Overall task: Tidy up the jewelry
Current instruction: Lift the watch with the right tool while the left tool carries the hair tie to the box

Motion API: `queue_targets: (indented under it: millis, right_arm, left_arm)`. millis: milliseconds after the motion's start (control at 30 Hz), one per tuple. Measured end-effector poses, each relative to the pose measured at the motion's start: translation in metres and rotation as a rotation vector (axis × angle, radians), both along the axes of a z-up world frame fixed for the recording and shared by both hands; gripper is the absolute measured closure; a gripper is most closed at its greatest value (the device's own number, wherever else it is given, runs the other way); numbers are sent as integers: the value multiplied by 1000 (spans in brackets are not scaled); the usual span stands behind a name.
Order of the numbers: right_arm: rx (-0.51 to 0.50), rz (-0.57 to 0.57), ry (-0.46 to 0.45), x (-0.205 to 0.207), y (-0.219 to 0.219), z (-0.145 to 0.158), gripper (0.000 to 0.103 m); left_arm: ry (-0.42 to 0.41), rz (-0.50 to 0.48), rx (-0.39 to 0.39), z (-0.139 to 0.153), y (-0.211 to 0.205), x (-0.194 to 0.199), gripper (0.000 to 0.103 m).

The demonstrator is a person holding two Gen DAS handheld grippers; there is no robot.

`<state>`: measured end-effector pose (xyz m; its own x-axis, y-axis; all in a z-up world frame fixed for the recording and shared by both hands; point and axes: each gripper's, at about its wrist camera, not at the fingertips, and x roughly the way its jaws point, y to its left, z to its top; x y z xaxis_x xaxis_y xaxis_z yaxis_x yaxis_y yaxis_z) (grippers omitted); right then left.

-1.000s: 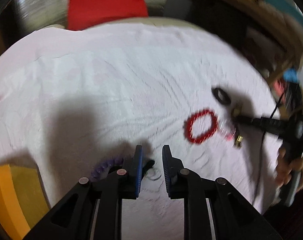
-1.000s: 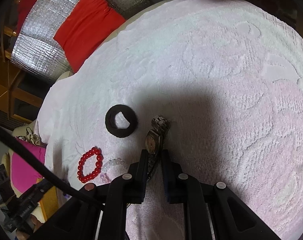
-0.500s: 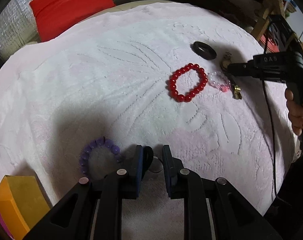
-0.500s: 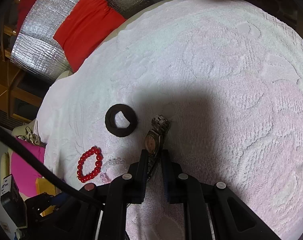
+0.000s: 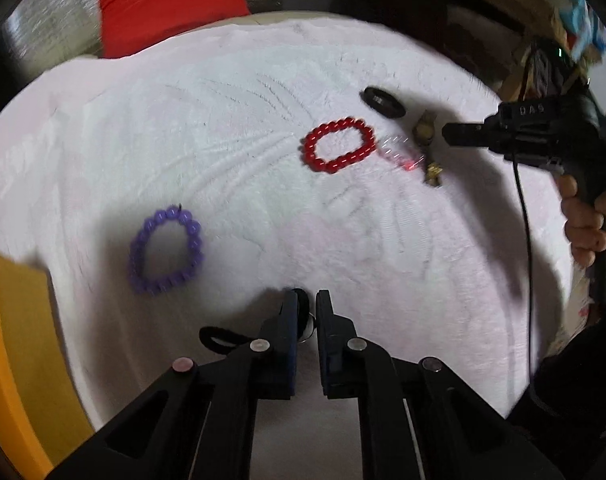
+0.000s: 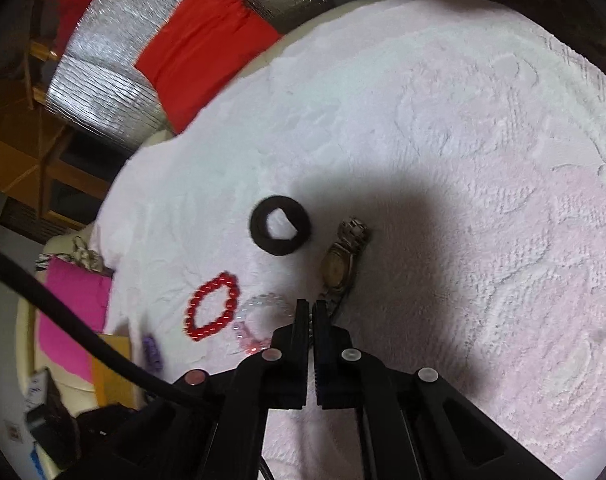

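Black right gripper (image 6: 312,310) low, pinching watch (image 6: 339,268)

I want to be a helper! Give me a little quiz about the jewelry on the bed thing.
1. True or false: the red bead bracelet lies flat on the towel, with no tool holding it.
2. Pick one. The right tool is shut on: A a spoon, B the watch, C a sock.
3. Fill the gap: the bracelet nearest the yellow box is the ____ one.

Key: 1 true. 2 B. 3 purple, the purple bead bracelet.
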<state>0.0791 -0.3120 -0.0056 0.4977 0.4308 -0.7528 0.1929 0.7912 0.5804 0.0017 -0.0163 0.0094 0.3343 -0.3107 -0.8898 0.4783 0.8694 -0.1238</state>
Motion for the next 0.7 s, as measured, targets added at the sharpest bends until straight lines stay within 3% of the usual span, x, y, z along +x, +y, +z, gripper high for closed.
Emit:
queue_targets:
  millis: [300, 533, 567, 633, 700]
  right_arm:
    - [136, -51, -50, -19, -41, 12, 101]
    - [118, -111, -12, -15, -53, 3, 95]
    - [104, -109, -3, -10, -49, 2, 91]
    - [79, -111, 7, -4, -43, 0, 63]
    - [37, -113, -3, 2, -34, -1, 52]
  left_arm:
    - [-63, 25, -137, 30, 1, -41, 94]
    - [-103, 38, -203, 40, 11, -48, 94]
    - [-104, 44, -219, 40, 14, -50, 94]
    - [-104, 58, -237, 37, 18, -51, 94]
    - [-107, 69, -259, 35, 23, -53, 94]
